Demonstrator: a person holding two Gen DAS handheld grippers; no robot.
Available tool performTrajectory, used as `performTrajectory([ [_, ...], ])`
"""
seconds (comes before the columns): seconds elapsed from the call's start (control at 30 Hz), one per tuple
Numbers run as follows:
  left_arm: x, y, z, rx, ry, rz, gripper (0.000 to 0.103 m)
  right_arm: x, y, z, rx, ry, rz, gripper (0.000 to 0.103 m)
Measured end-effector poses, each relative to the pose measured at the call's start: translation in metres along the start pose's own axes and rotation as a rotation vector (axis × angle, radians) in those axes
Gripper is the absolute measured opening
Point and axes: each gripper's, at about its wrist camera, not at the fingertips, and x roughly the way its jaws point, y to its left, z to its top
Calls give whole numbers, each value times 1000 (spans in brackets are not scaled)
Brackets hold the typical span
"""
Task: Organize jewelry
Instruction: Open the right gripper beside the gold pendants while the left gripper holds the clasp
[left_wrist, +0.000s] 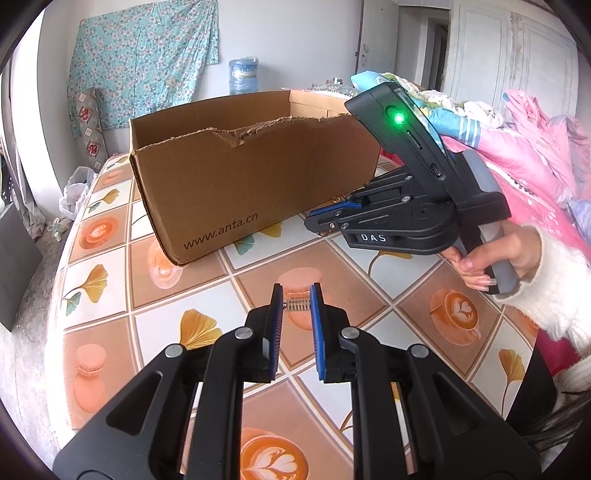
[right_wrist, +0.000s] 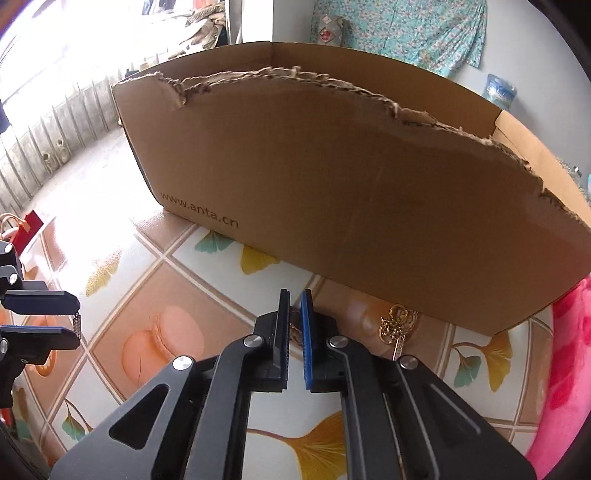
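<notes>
**Both grippers pinched down beside the box**

Black linkage arms fill the near edge of each wrist view. Left gripper has its jaws clamped on a small silver ladder-like piece, held clear of the worktop; the same piece shows hanging between those jaws at the left edge of the right view. Right gripper has its jaws nearly together, and a bit of gold chain shows in the narrow gap; whether the pads truly grip it I cannot tell.

Just right of those jaws, a gold key-shaped pendant lies on the worktop, close against the near wall of the cardboard box. Chain and pendant may be one necklace, though the link is hidden.

Judging the step as lifting jewelry into the box: raise slowly so the trailing pendant follows without snagging, clear the torn top edge of the wall, then release well inside. Thin chain slips easily from flat pads, so a firm, steady pinch matters.
</notes>
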Motion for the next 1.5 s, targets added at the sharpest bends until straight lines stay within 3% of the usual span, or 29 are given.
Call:
performTrajectory([
  [0.27,-8,-4,5,5,-14,-4,14,-13,6,-17,26,-5,57,5],
  [0.43,-10,-8,7,13,-14,0,14,-47,10,-27,3,-70,41,5],
  [0.77,-17,-16,12,31,-32,-12,14,-106,-29,-45,97,-130,96,5],
  [1.0,-9,-16,14,15,-31,-17,14,-51,-18,-31,24,-52,132,11],
  [1.07,-6,-16,12,9,-33,-17,14,-30,-14,-25,38,-31,143,34],
  [1.13,-2,-16,10,5,-25,-17,14,-12,-11,-21,62,-12,129,42],
  [1.27,3,-13,4,8,-6,-12,14,8,-7,-19,113,9,68,42],
  [1.5,-2,-9,4,19,-33,2,14,13,8,-18,208,-32,-51,38],
])
